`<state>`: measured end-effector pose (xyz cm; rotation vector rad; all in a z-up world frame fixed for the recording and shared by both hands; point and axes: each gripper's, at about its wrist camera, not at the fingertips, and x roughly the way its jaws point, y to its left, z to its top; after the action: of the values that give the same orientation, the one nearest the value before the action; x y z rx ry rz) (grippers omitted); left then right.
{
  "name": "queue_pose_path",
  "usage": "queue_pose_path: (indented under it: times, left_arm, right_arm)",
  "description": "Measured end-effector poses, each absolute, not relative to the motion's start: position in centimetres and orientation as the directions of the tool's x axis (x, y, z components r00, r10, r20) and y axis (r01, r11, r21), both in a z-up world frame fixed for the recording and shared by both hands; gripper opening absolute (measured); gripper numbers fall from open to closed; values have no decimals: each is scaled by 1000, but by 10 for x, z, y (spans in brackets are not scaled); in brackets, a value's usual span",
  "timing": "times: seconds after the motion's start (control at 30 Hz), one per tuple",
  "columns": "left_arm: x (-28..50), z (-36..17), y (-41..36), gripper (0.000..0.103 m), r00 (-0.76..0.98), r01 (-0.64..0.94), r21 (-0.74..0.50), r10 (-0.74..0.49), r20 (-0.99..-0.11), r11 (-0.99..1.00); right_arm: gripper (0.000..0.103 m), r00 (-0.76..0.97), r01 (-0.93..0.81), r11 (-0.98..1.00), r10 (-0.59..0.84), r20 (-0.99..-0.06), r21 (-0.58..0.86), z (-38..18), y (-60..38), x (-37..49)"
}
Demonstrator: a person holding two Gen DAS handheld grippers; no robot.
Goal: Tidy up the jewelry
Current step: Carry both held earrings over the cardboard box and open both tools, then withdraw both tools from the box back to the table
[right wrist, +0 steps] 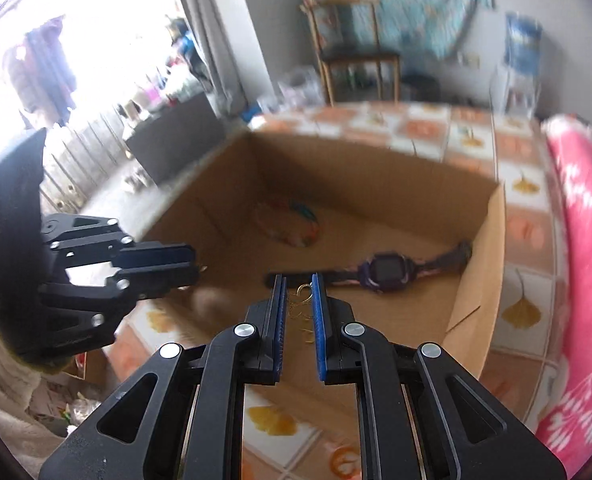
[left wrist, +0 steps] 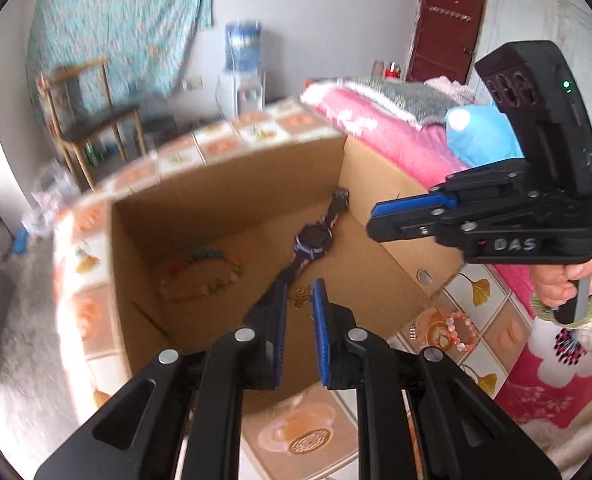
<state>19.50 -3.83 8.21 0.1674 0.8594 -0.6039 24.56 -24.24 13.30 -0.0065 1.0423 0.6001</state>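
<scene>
Both tongs hang over the open cardboard box (left wrist: 232, 248), so the step in hand looks like dropping small pieces into it. The left tongs (left wrist: 299, 300) stand narrow, with a thin gold filigree earring (left wrist: 300, 295) seen in the gap; whether the pads pinch it I cannot tell. The right tongs (right wrist: 299, 292) are equally narrow, a gold hooked earring (right wrist: 301, 300) dangling between their blue ribbed pads, apparently held. On the box's plain corrugated floor lie a purple strap watch (right wrist: 379, 270) at 3 o'clock and a ring of multicoloured beads (right wrist: 292, 226) at 11 o'clock. A pink bead bracelet (left wrist: 461, 330) waits outside on the glossy tile-patterned worktop (left wrist: 479, 292). Next, probably, each pair must spread to release over the floor.
</scene>
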Motion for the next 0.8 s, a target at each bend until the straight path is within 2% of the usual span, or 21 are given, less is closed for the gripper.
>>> queue_pose_path:
  times: [0.17,0.33,0.4,0.63,0.8]
  left_arm:
    - [219,52,-54,13,409,552,-93,-366,-836,829]
    - [229,41,-52,13,368,523,-125,-355,-859,843]
    - [232,43,-46,20,367,504,-161,-380,-849,849]
    - [226,69,-20,27,443,448,-190,-401,-801,874]
    - [201,96,-1,40,522,424,-206,-424,-740,882]
  right_arm:
    - [11,276,-439,855,421,-864,277,107,-247,268]
    - [16,287,-419,857,439,-852,300,105,-259,263]
    - [16,306,-410,854,460,-833,321,109,-268,261]
    - [19,419,-392,855,493,-762,338,139,-296,251]
    - [27,519,-390,845,530,-671,365,172,-323,219]
